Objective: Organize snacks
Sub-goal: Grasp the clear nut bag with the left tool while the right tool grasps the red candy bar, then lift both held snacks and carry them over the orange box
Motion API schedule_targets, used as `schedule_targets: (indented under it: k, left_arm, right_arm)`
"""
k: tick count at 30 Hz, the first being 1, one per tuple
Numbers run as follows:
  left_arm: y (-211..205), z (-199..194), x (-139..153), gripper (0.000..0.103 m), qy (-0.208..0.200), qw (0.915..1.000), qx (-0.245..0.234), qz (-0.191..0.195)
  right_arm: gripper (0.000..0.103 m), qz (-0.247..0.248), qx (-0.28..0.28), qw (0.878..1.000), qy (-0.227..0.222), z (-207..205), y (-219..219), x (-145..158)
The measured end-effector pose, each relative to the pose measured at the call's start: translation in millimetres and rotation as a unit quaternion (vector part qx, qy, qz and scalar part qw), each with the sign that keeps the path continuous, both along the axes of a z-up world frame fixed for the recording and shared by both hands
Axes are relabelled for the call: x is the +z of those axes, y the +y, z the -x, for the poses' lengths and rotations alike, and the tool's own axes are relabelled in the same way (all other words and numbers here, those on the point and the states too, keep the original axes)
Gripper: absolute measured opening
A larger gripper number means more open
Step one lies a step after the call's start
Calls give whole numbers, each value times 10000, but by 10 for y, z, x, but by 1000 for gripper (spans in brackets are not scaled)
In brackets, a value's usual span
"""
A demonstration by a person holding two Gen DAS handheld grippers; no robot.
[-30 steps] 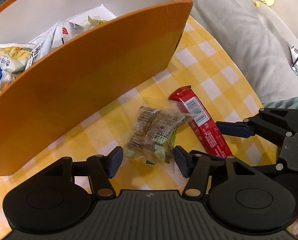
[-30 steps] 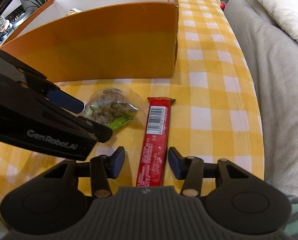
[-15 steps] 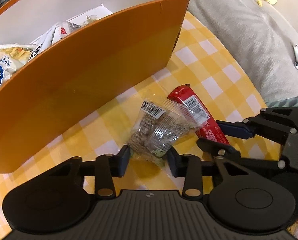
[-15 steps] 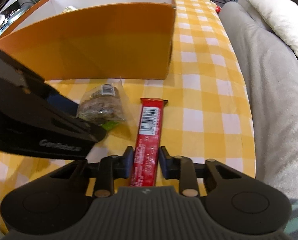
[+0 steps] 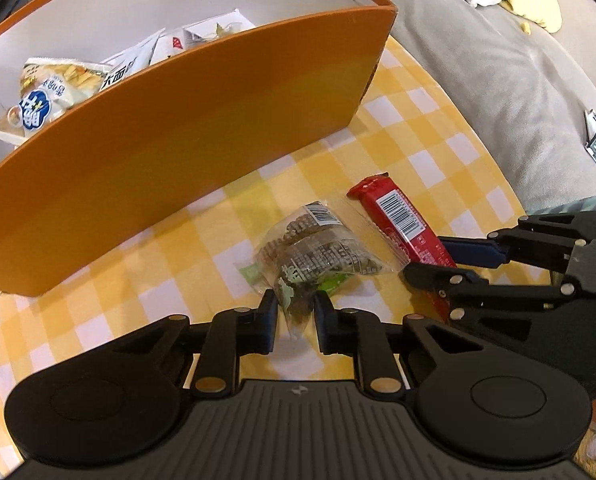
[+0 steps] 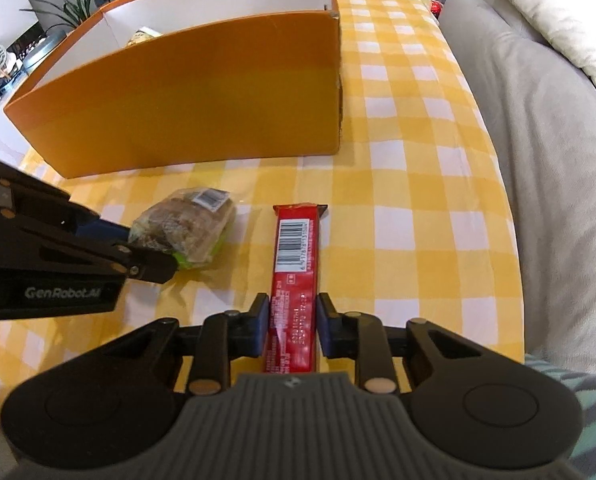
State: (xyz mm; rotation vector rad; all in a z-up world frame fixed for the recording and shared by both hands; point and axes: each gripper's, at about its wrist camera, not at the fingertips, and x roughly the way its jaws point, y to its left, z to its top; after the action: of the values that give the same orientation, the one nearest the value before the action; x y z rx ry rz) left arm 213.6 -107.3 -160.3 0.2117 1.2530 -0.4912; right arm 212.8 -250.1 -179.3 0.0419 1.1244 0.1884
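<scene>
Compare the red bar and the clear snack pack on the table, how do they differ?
The red bar is long, flat and opaque; the clear pack is short, lumpy and shows brown pieces inside. The bar is in the right claw; the pack is pinched at its end by the left claw. Both show barcodes and sit outside the orange box.

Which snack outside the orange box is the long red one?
The red bar, held at its near end by the right gripper. The other, a clear crinkly packet of brown pieces, sits beside it in the left gripper.
</scene>
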Motion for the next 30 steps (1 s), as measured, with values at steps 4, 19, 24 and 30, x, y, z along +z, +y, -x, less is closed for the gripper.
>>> schedule_targets:
  k: [4, 19, 24, 30]
  left_arm:
    - [11, 32, 45, 22, -78, 9997, -188, 151]
    - [-238, -72, 30, 69, -379, 9909, -1269, -220]
    - [-304, -142, -32, 71, -359, 9857, -1614, -333]
    - [-320, -217, -65, 71, -323, 9854, -1658, -216]
  right_arm:
    - [22, -35, -117, 9999, 93, -3, -28, -14]
    - [29, -392, -536, 9975, 236, -72, -185, -46]
    - [32, -493, -557, 9971, 150, -87, -195, -39]
    - [32, -462, -676, 9966, 32, -130, -212, -42]
